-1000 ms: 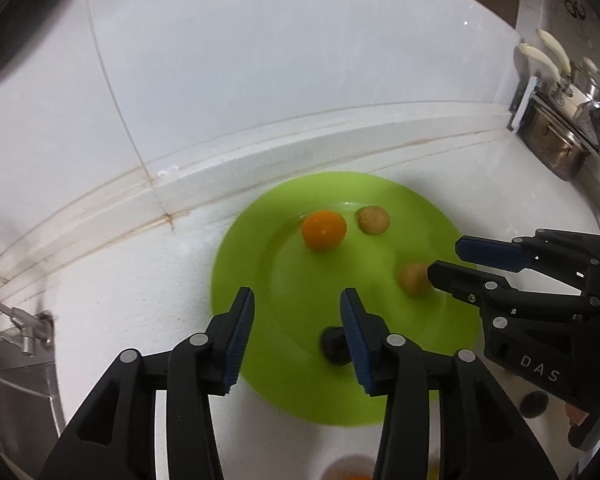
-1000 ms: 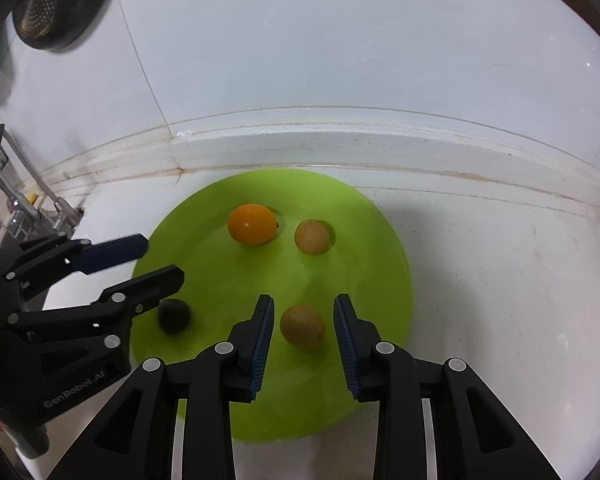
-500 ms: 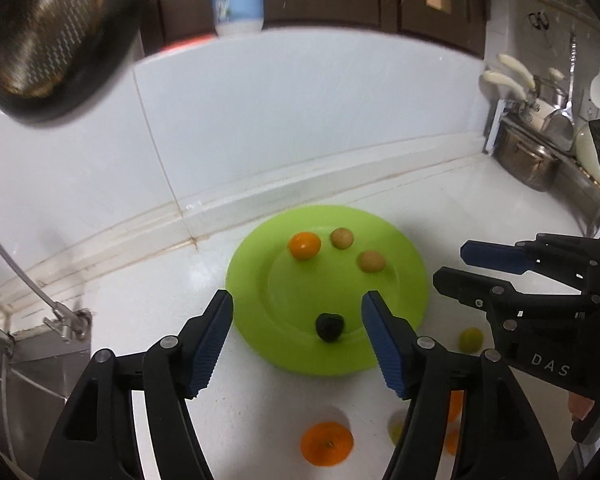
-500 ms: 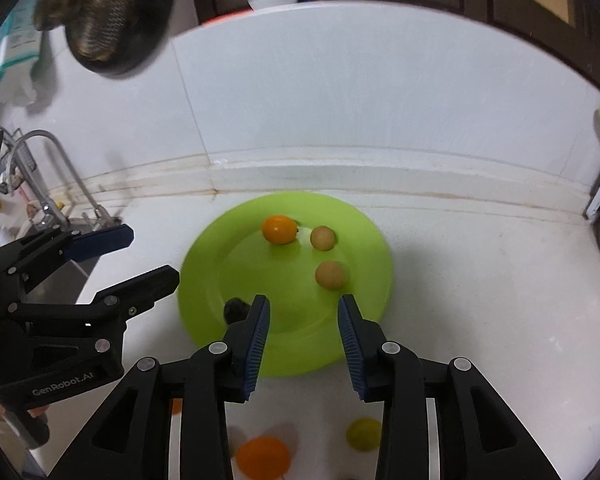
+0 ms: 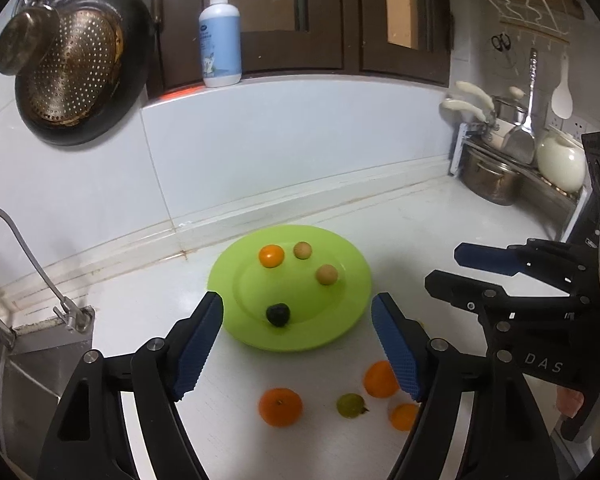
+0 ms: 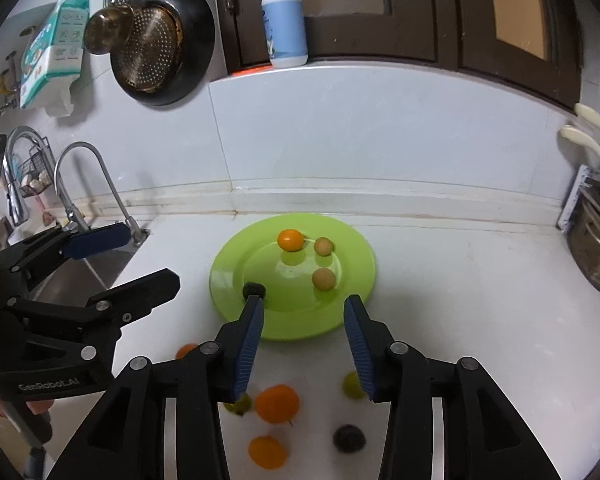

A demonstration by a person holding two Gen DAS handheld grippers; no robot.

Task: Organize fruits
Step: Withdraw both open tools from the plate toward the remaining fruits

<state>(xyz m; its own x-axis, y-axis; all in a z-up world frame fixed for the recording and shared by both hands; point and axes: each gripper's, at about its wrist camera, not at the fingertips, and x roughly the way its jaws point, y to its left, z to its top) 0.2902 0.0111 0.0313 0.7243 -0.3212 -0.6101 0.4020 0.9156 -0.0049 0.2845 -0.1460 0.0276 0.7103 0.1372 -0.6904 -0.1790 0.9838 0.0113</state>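
Both grippers, left (image 5: 298, 344) and right (image 6: 304, 344), now back from the plate (image 5: 354, 280), jaws opening, empty.

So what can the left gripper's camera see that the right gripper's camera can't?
Only the left wrist view shows the hanging scissors, the white spatula and the white pot. Only the right wrist view shows the teal package on the wall and a dark fruit on the counter. Both show the green plate with four fruits on it, and the soap bottle.
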